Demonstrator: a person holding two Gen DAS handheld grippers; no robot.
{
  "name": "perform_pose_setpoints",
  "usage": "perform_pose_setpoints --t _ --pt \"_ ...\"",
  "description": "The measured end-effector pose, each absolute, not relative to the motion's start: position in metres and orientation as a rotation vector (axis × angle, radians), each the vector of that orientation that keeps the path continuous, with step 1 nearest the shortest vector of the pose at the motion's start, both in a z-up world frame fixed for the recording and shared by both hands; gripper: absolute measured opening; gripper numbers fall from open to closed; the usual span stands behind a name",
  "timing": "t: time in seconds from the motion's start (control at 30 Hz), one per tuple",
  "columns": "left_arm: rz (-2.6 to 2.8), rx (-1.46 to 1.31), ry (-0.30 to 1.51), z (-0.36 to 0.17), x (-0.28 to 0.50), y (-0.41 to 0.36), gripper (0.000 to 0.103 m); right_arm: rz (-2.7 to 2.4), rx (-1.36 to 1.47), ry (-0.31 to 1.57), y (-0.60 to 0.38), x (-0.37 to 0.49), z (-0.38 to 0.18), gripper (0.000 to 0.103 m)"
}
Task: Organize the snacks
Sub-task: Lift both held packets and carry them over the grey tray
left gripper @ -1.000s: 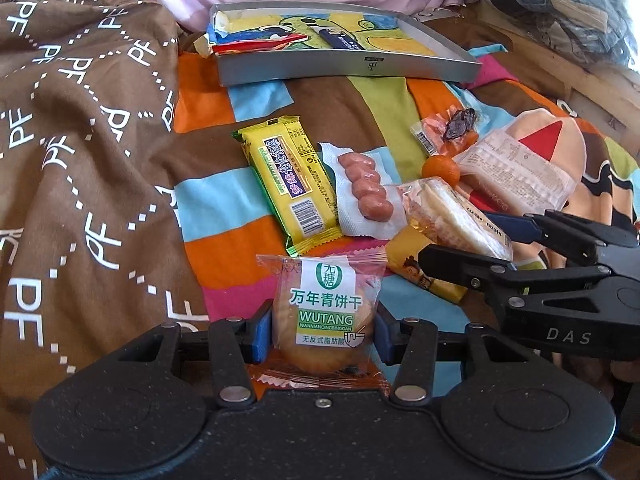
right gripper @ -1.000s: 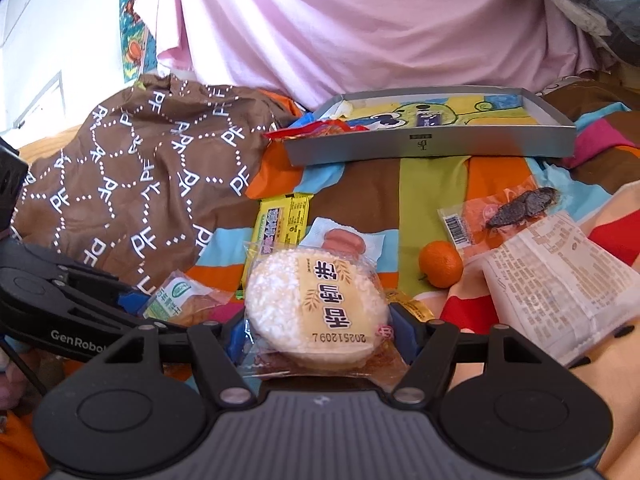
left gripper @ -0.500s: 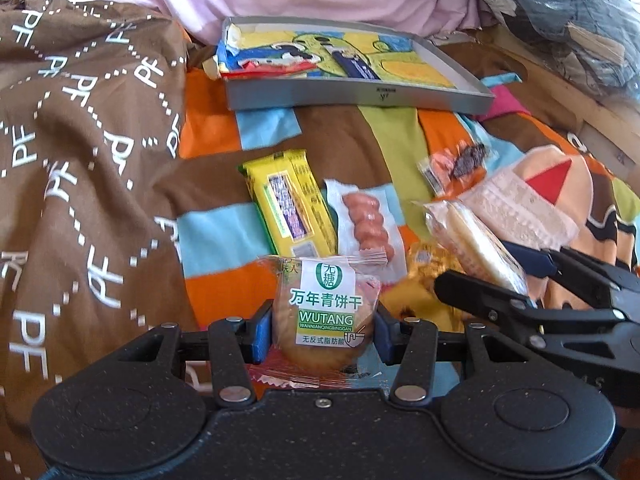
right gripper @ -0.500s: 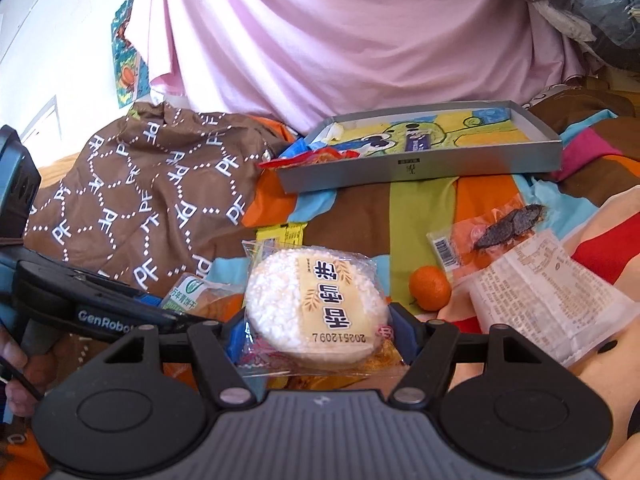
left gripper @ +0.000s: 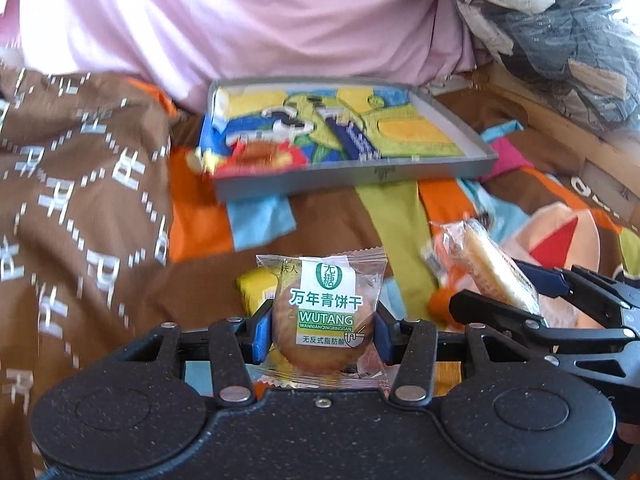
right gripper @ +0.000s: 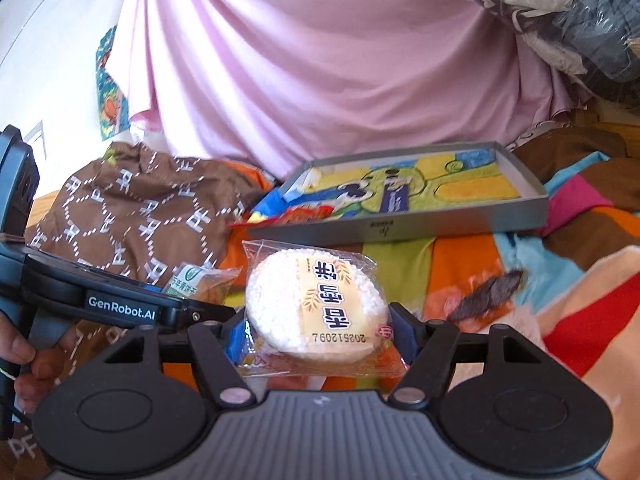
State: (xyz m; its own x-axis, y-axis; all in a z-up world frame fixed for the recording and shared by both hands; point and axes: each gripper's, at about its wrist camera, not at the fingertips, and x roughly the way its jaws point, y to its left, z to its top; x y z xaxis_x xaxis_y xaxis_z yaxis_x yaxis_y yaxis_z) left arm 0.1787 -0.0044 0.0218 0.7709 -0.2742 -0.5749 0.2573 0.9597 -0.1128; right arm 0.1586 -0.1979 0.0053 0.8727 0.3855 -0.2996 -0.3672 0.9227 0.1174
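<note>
My left gripper (left gripper: 322, 330) is shut on a round biscuit in a clear wrapper with a green and white label (left gripper: 325, 312), held above the bedspread. My right gripper (right gripper: 318, 332) is shut on a white rice cracker in a clear wrapper (right gripper: 316, 306). The same cracker (left gripper: 494, 270) shows edge-on at the right of the left wrist view. A shallow grey box (left gripper: 460, 166) with a cartoon lining lies ahead; a red packet (left gripper: 256, 156) and a dark blue stick (left gripper: 358, 142) lie in it. The box (right gripper: 460, 218) sits ahead of the right gripper too.
A brown patterned blanket (left gripper: 80, 200) is bunched on the left of the striped bedspread (left gripper: 328, 220). A yellow packet (left gripper: 256, 292) and a dried-fruit packet (right gripper: 486, 292) lie below. Pink cloth (right gripper: 320, 60) hangs behind the box. A hand (right gripper: 28, 356) holds the left gripper's handle.
Both grippers have risen and tilted up toward the box, each keeping its snack. The snacks on the bedspread have dropped low or out of view, and the box looks larger and closer.
</note>
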Motion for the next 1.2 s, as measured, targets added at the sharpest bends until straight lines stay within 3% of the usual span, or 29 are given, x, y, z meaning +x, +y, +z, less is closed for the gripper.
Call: perform_pose_setpoints --t 0.23,0.6,0.93,1.2 --pt "-0.288 -0.018 0.526 0.048 0.211 -0.014 0.051 0.375 0.168 0.338 -0.211 0.182 0.011 0.073" --pt "-0.267 -0.055 0.383 0.087 0.282 -0.029 0.051 0.294 0.138 0.208 -0.222 0.237 0.058 0.073" --pt "-0.215 -0.085 0.414 0.070 0.332 -0.037 0.051 0.220 0.107 0.237 -0.216 0.316 0.066 0.073" --pt "-0.202 -0.096 0.470 0.052 0.350 -0.036 0.051 0.172 0.087 0.289 -0.220 0.330 0.050 0.073"
